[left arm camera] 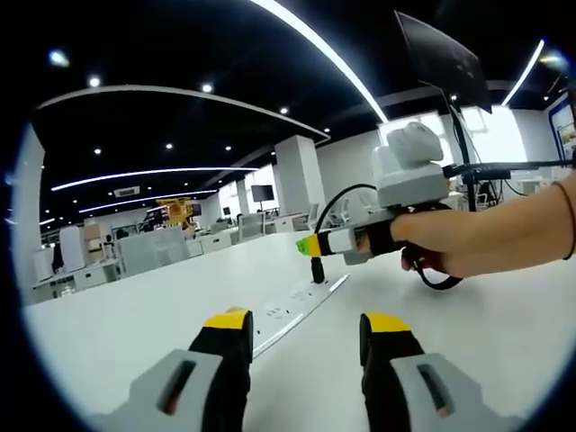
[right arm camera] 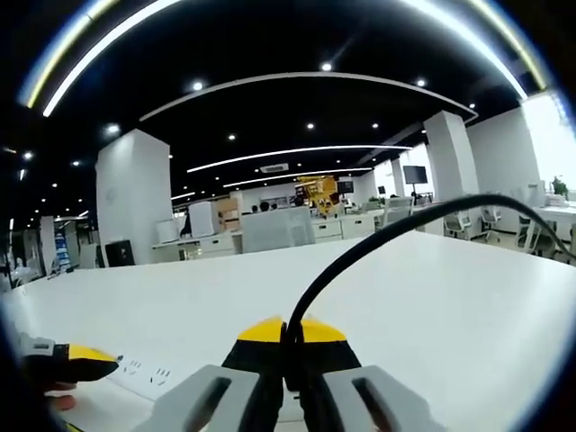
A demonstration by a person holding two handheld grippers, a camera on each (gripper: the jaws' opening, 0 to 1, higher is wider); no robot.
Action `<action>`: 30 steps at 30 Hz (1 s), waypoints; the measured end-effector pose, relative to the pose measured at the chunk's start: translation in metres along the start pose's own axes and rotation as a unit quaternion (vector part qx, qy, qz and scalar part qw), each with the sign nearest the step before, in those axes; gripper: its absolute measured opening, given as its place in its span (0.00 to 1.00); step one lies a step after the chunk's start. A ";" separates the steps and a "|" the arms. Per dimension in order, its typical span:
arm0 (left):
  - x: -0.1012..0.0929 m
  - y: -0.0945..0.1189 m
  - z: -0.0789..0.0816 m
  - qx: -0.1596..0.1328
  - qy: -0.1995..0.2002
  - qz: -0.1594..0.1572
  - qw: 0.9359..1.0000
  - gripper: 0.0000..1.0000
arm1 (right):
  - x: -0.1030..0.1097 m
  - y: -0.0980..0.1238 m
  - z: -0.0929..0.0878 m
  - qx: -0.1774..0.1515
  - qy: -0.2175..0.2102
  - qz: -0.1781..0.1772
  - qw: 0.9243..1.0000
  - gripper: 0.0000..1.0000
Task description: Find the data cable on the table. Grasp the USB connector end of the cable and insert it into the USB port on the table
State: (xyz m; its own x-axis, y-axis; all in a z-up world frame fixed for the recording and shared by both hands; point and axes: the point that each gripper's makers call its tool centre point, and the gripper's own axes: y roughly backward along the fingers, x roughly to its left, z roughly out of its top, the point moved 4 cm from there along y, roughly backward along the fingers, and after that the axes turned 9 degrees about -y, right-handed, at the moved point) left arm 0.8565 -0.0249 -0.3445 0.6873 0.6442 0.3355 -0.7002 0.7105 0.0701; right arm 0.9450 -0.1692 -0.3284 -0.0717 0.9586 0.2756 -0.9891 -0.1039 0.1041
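While the fingers (right arm camera: 261, 335) of the right gripper (right arm camera: 290, 340) are pinched narrow on the black cable (right arm camera: 405, 216), its short black plug (left arm camera: 317, 268) hangs straight down out of them. From where I stand, the plug sits right over the far end of the white power strip (left arm camera: 292, 315). I cannot tell whether its tip is touching the strip, already in a port, or just above it. The rest of the cable loops up and away behind the gripper. A hand (left arm camera: 450, 238) holds that gripper steady from the right.

The left gripper (left arm camera: 308, 324) waits nearer, low over the white surface (left arm camera: 468, 333). Its fingers (left arm camera: 229, 321) are wide apart with nothing between them, pointing along the strip.

I would judge this to be the lining-up or pushing-in step, so the risks are about aim and force. The strip lies loose on the surface and nothing pins it, so a push that is slightly off could slide or tip it instead of seating the plug. If the plug is turned the wrong way or tilted in the grip, it may jam on the port's edge. A hard press could then make it slip up between the fingers. The springy loop of cable may also twist the plug off line.
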 end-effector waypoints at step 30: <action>0.002 -0.001 -0.001 0.006 0.001 0.010 1.000 0.53 | -0.006 0.003 0.006 -0.015 -0.005 0.020 1.000 0.45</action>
State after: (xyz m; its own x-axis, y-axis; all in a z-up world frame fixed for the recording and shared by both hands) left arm 0.8593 -0.0241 -0.3443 0.6731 0.6596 0.3346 -0.7165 0.6936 0.0741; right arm 0.9437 -0.1766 -0.3237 -0.1100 0.9510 0.2889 -0.9890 -0.1337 0.0637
